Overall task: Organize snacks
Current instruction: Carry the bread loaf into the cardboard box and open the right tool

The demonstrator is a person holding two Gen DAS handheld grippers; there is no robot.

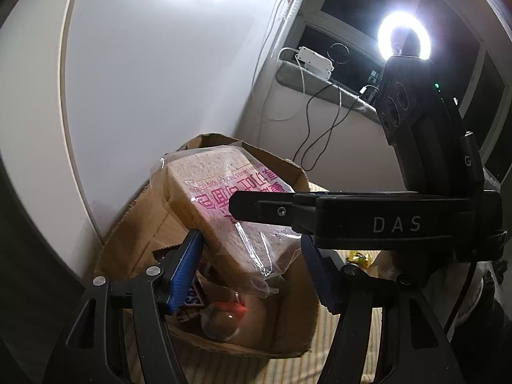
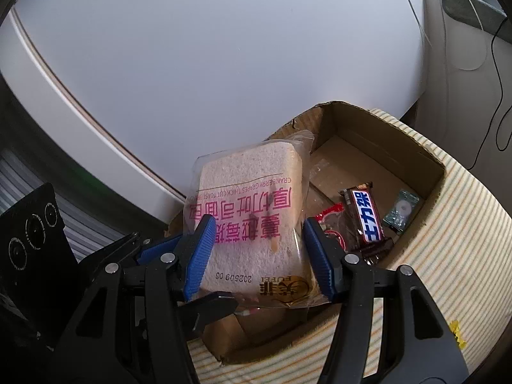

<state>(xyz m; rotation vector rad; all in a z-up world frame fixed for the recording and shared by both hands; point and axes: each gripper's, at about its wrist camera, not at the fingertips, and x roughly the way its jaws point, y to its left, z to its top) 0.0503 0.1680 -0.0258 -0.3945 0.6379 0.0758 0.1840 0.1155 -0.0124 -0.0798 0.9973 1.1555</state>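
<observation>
A bag of thick-cut toast bread (image 2: pixel 252 198) with pink print hangs tilted over an open cardboard box (image 2: pixel 377 128). My right gripper (image 2: pixel 258 224) is shut on it, one blue pad on each side of the loaf. My left gripper (image 1: pixel 250 240) clamps the bag's lower end (image 1: pixel 243 246), and its fingers (image 2: pixel 153 251) show at the bag's bottom left in the right wrist view. In the left wrist view the right gripper's black finger (image 1: pixel 256 209) crosses the bag's face. In the box lie a Snickers bar (image 2: pixel 366 220), a red-wrapped snack (image 2: pixel 329 217) and a small green packet (image 2: pixel 401 212).
The box (image 1: pixel 288 320) stands on a striped cloth (image 2: pixel 464 240) beside a white curved surface (image 2: pixel 224 64). A yellow wrapper (image 1: pixel 358 257) lies on the cloth. A bright ring light (image 1: pixel 404 36), a white power strip (image 1: pixel 315 59) and loose cables (image 1: pixel 320 134) are at the back right.
</observation>
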